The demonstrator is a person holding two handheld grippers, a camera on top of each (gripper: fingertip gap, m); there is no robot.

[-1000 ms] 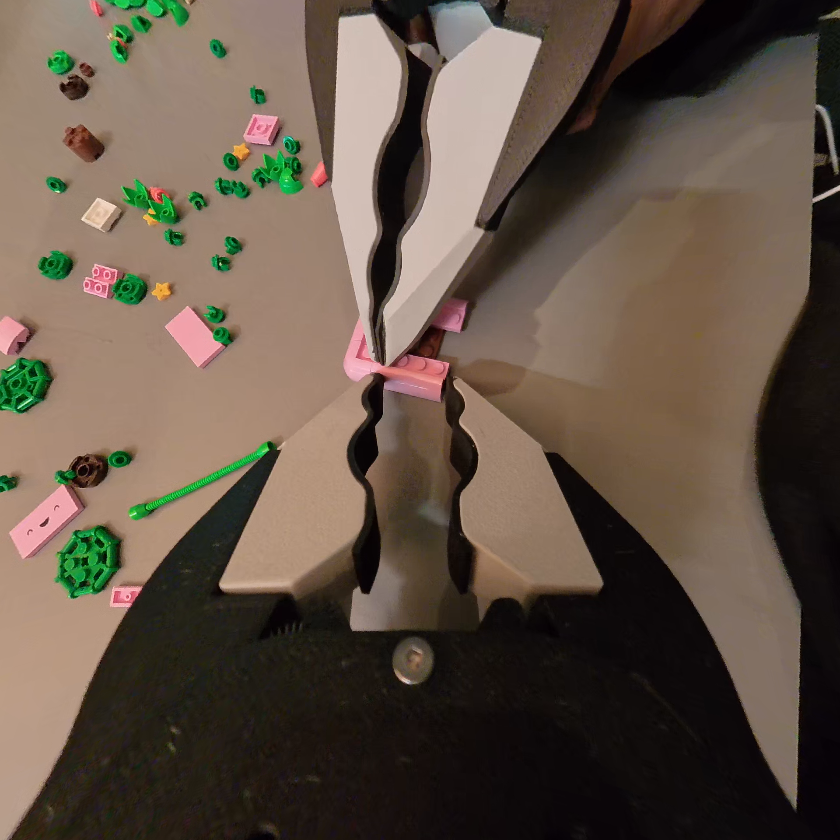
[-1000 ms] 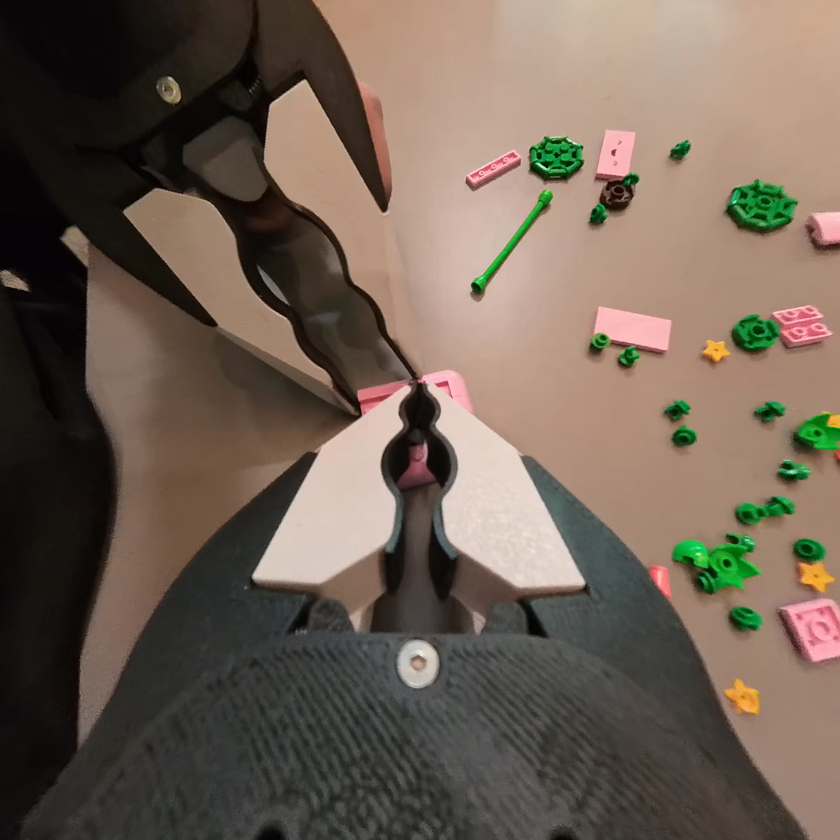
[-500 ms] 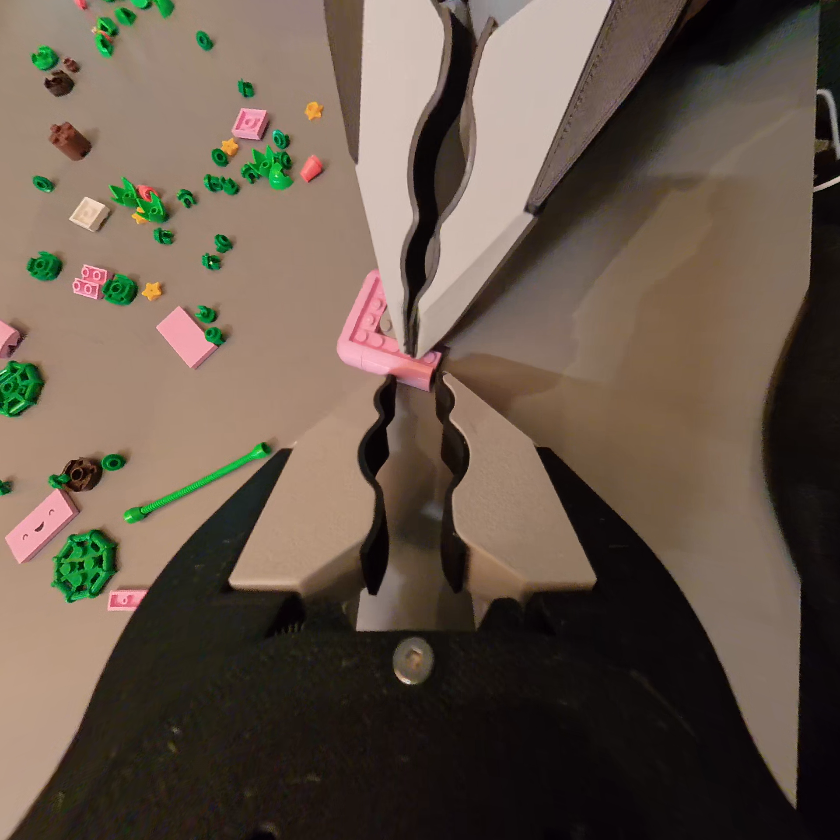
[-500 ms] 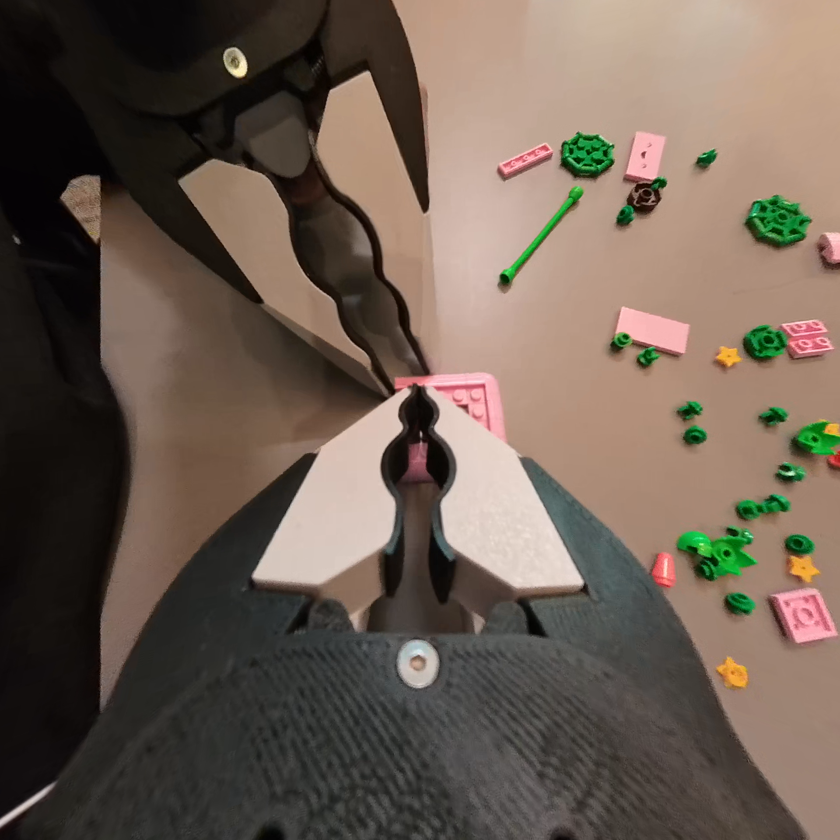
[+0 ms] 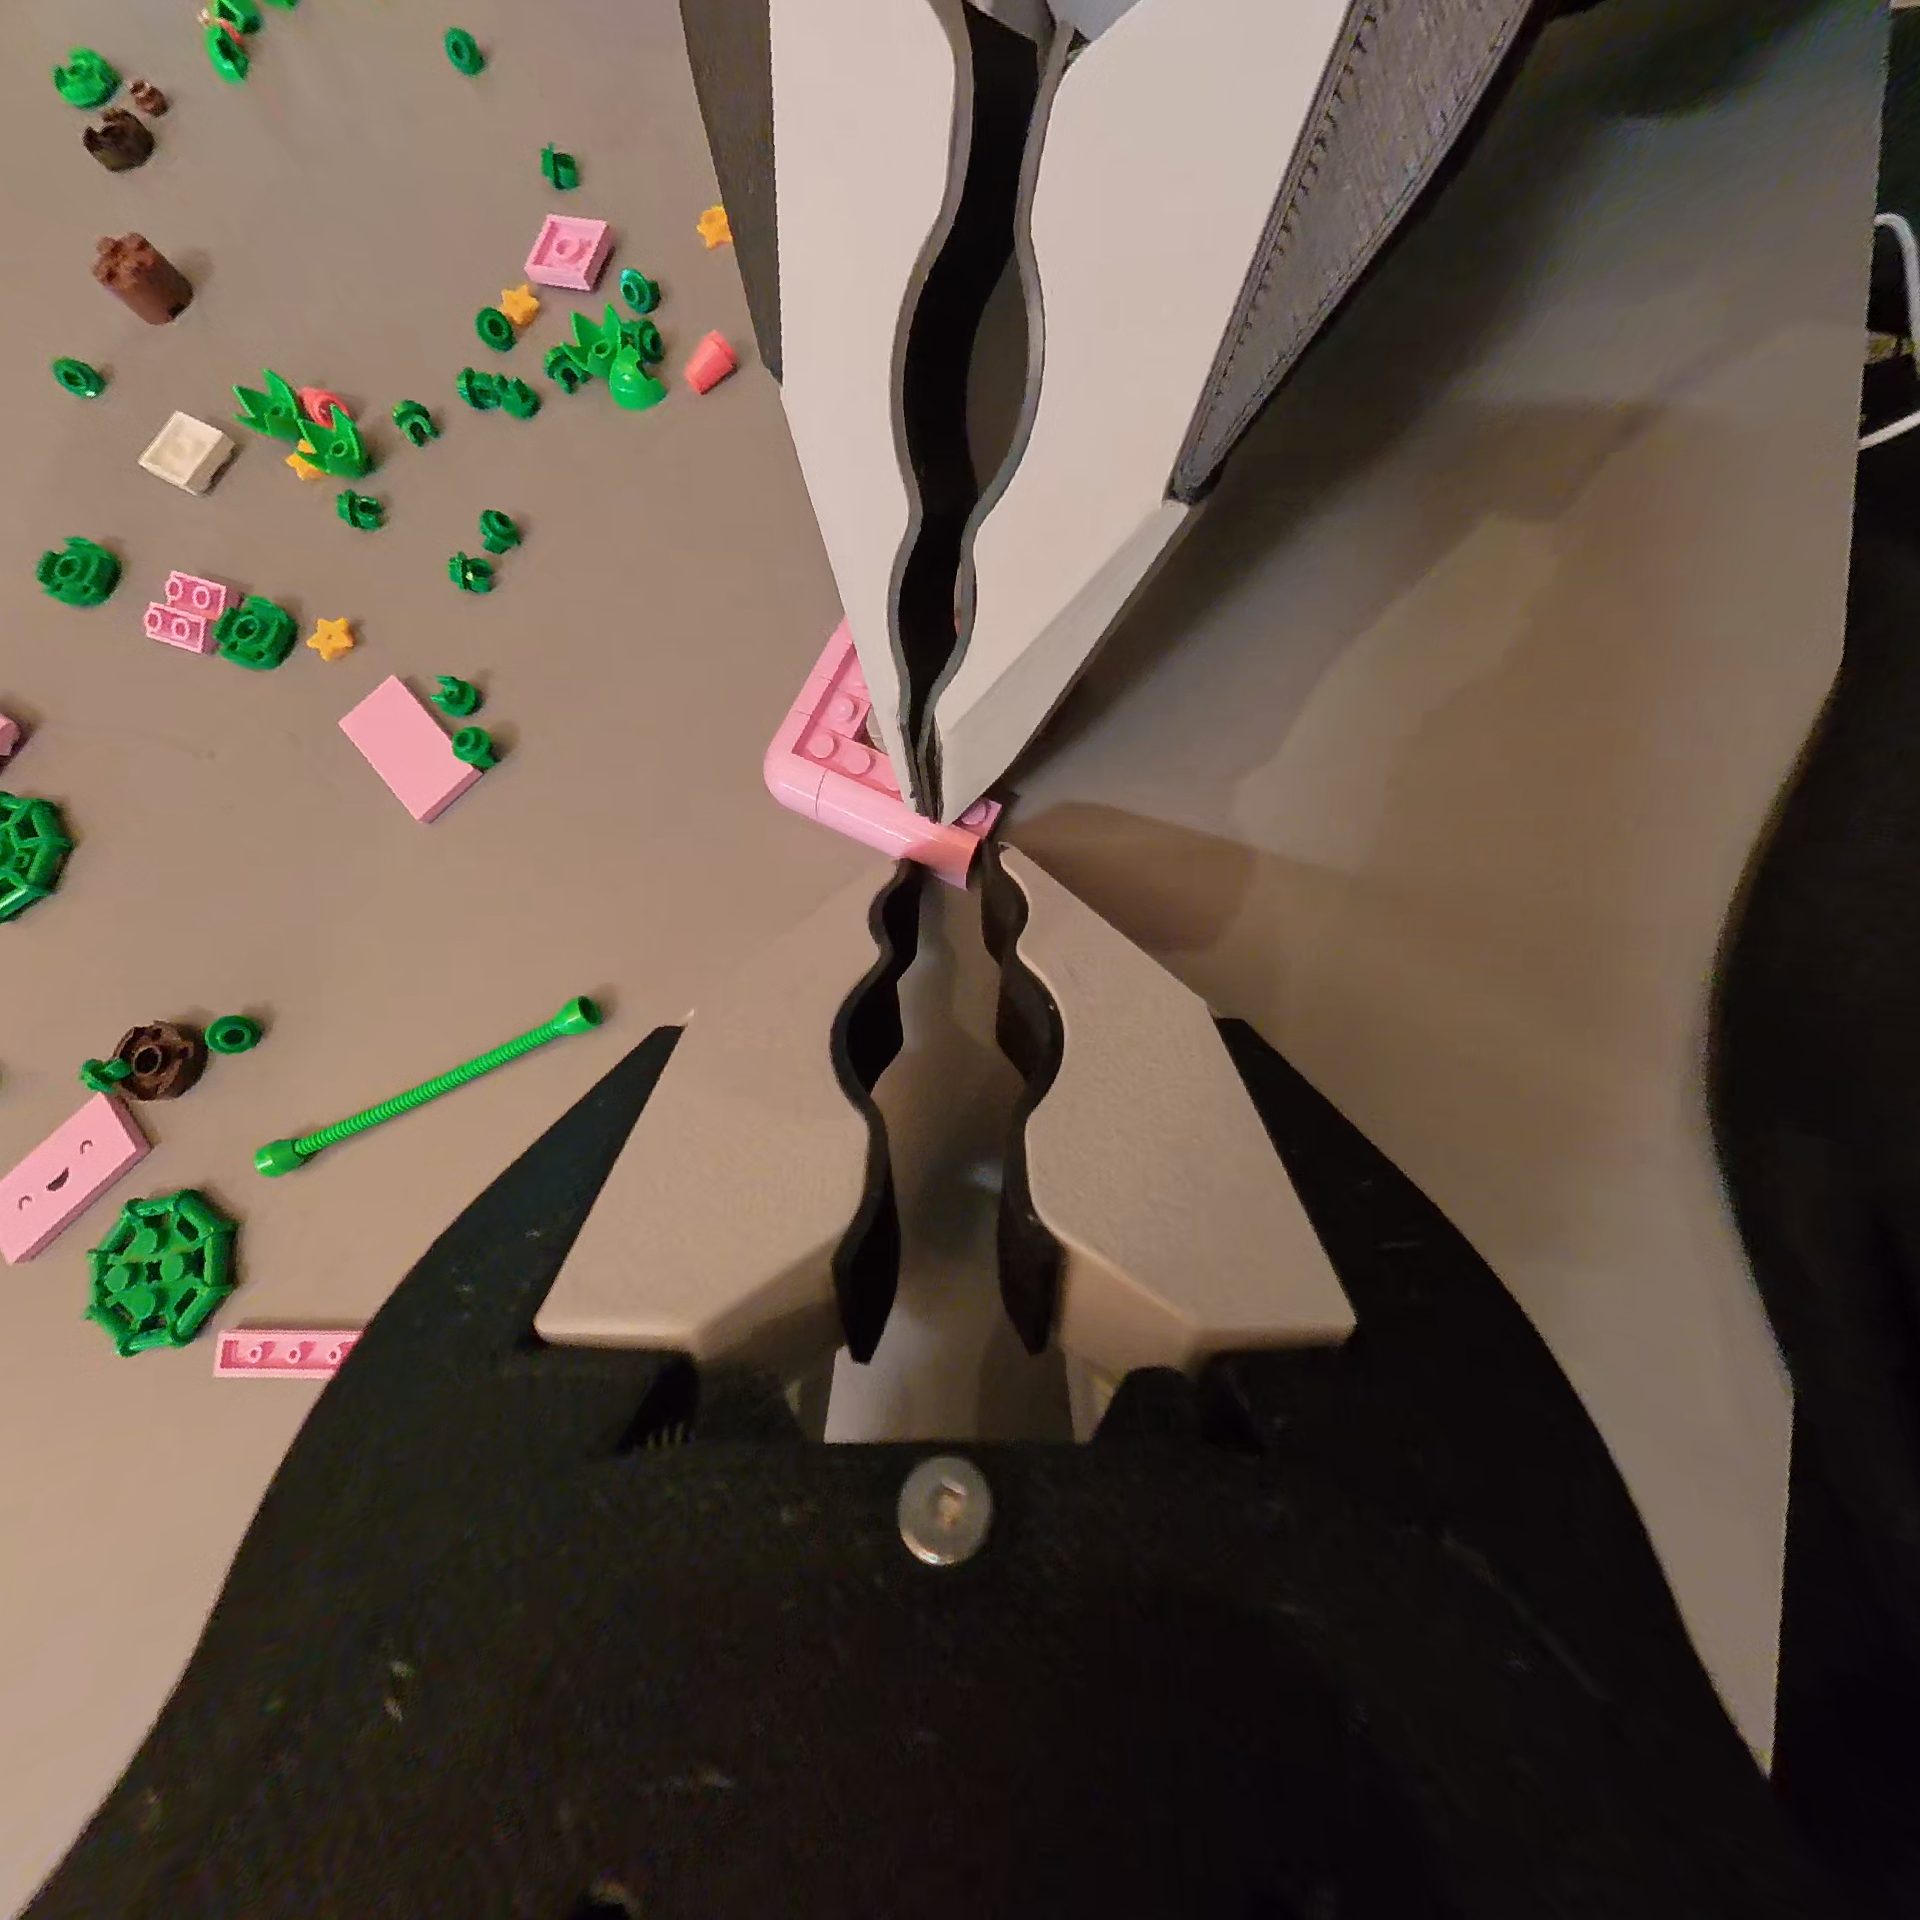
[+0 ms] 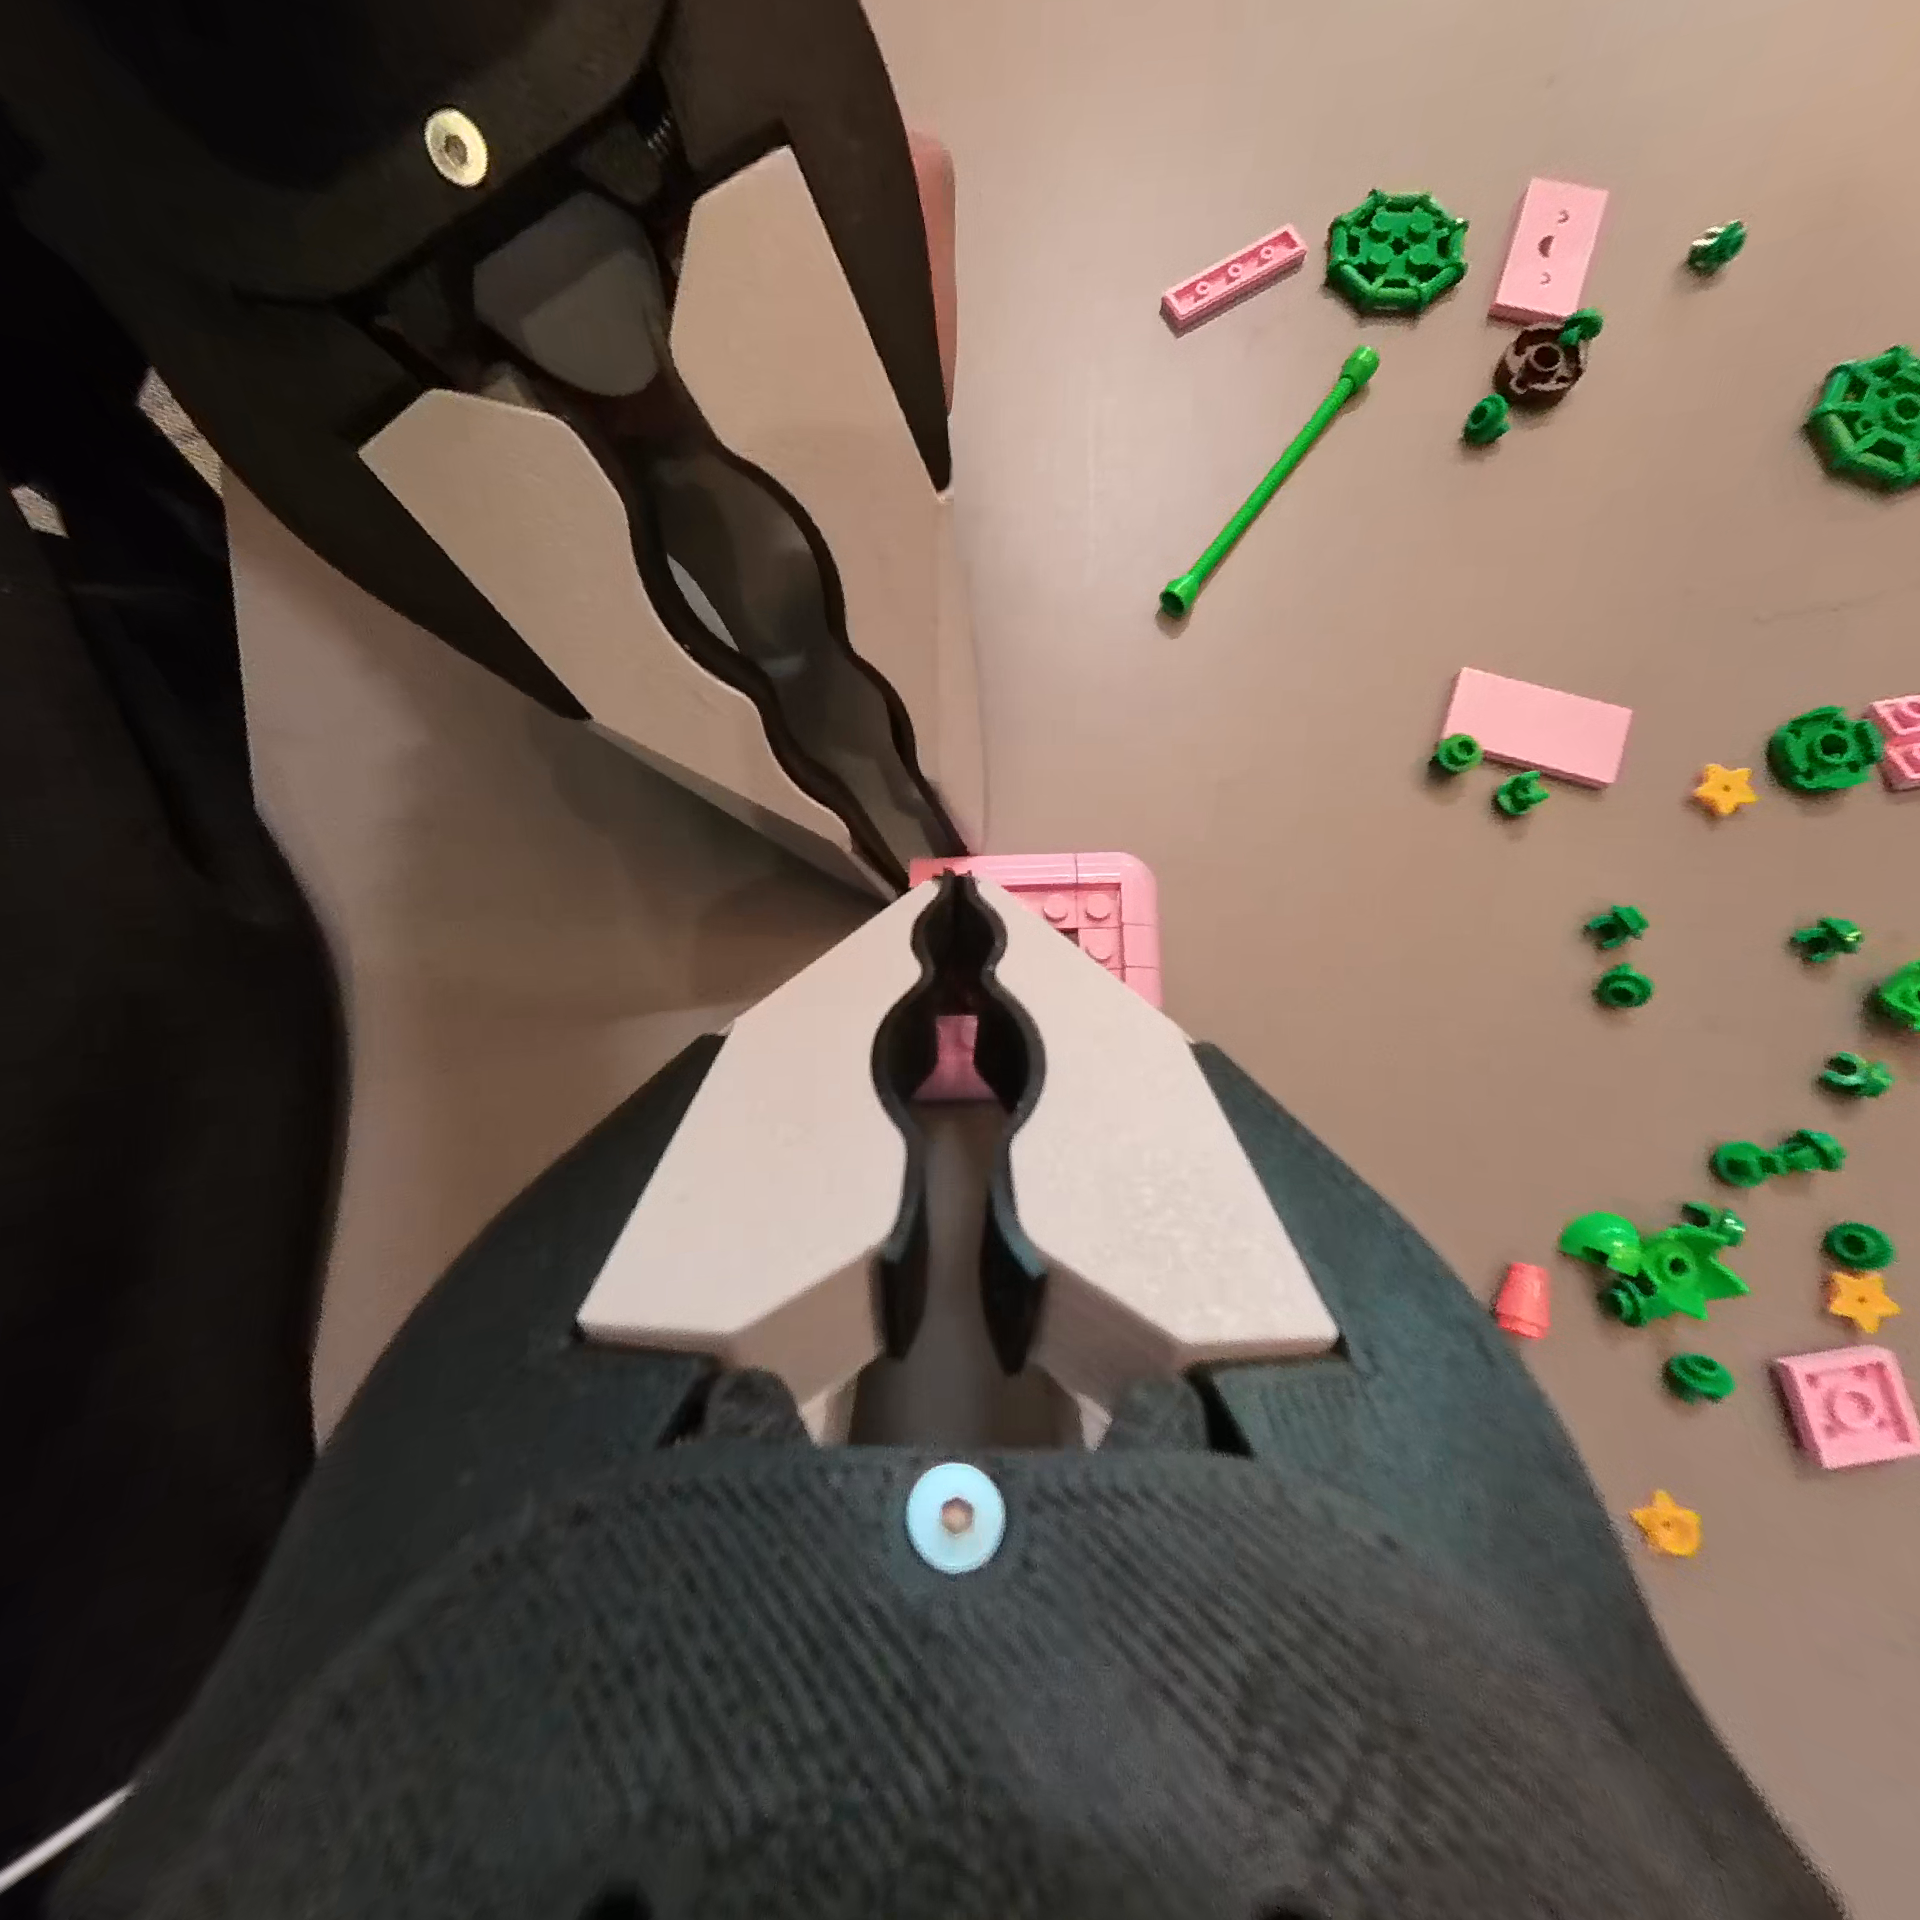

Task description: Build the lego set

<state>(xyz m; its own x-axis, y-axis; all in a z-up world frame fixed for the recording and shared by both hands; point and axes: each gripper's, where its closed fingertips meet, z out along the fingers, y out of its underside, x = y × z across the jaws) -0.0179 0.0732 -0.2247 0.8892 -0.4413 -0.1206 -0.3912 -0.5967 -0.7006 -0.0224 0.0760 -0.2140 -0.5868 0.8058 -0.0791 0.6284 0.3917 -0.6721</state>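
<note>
We see the pink frame (image 5: pixel 831 774) in the middle of the tabletop (image 5: pixel 623 914), well apart from the loose parts on one side. It lies flat, with studs on its upper face.

Our left tool (image 5: pixel 943 871) has its fingers a little spread, and the near end of the frame sits right at their tips. Whether they really squeeze it, we cannot tell; it looks more like touching than pinching. Our right tool (image 6: pixel 956 883) has its tips pressed together, and they come down on the same corner of the frame from the other side. If a small piece is caught between these tips, it is hidden.

We judge that this is a pressing or holding step on the frame. The risk comes from the small contact. Both tools meet at one corner only, so a push that is not straight down may tip the frame or make it slide on the smooth tabletop. Also the frame seems made of several bricks, and a sideways force could open a joint between them.
</note>
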